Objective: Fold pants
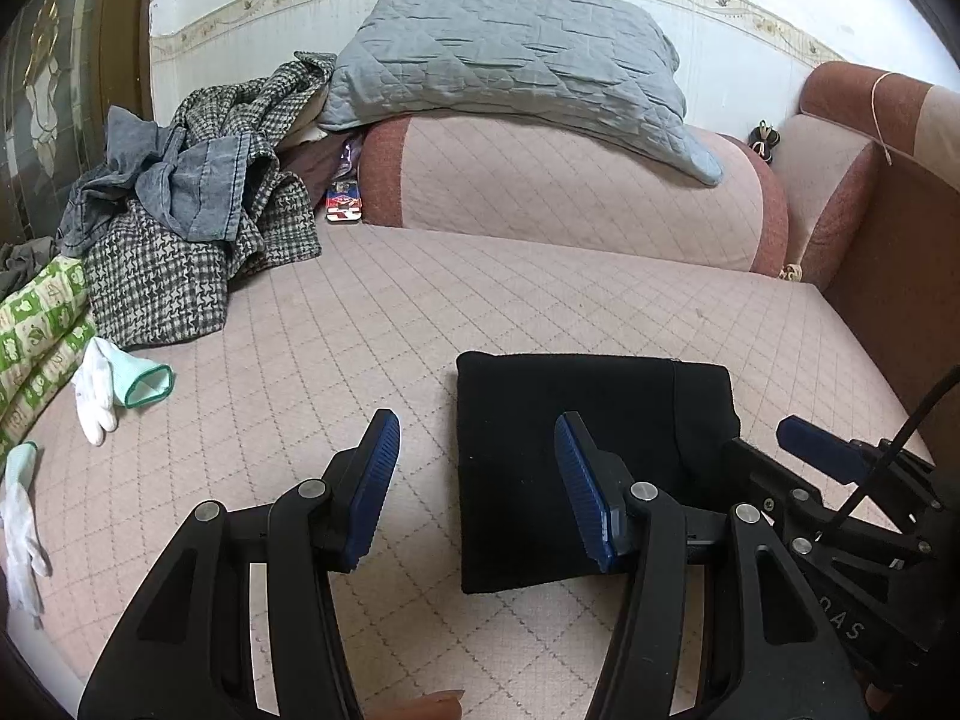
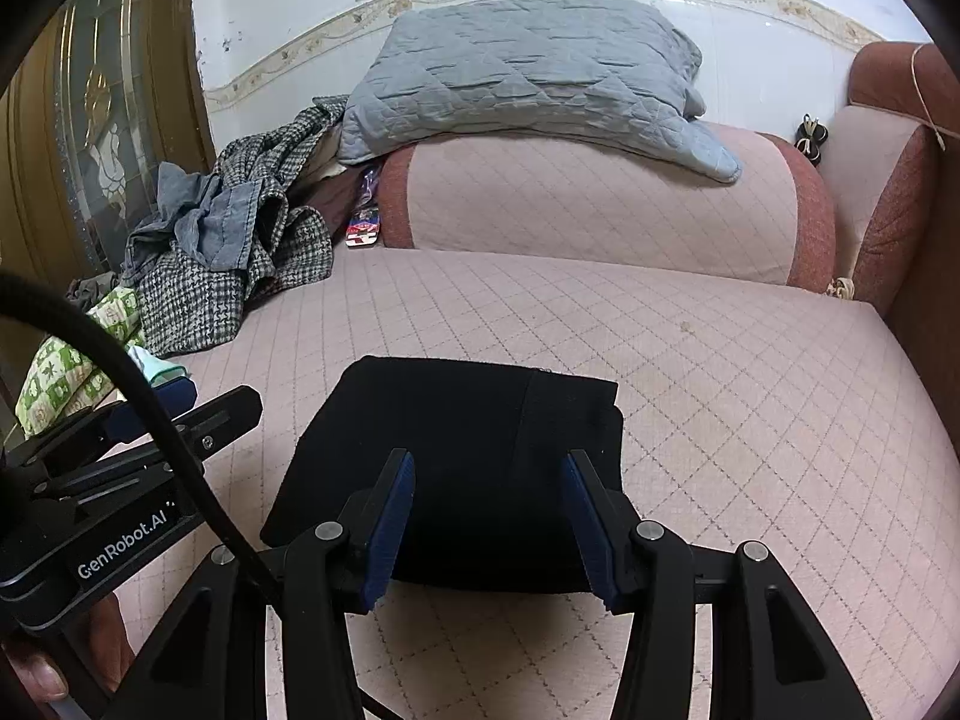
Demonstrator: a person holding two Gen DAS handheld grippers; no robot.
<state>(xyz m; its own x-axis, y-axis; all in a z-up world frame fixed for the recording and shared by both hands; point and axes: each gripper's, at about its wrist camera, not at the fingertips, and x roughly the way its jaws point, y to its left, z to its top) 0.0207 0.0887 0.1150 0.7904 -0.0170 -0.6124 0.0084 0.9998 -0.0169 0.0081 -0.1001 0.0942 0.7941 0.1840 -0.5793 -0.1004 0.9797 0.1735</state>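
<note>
The black pants (image 1: 576, 456) lie folded into a flat rectangle on the pink quilted sofa seat (image 1: 360, 330). They also show in the right wrist view (image 2: 468, 456). My left gripper (image 1: 477, 468) is open and empty, held above the folded pants' left edge. My right gripper (image 2: 489, 510) is open and empty, held above the near edge of the pants. The right gripper also shows at the right of the left wrist view (image 1: 840, 468), and the left gripper's body shows at the left of the right wrist view (image 2: 120, 480).
A heap of checked and denim clothes (image 1: 192, 228) lies at the back left. White socks (image 1: 102, 390) and a green patterned cloth (image 1: 36, 336) lie at the left. A grey quilted pillow (image 1: 516, 60) rests on the sofa back. The sofa arm (image 1: 888, 252) rises at the right.
</note>
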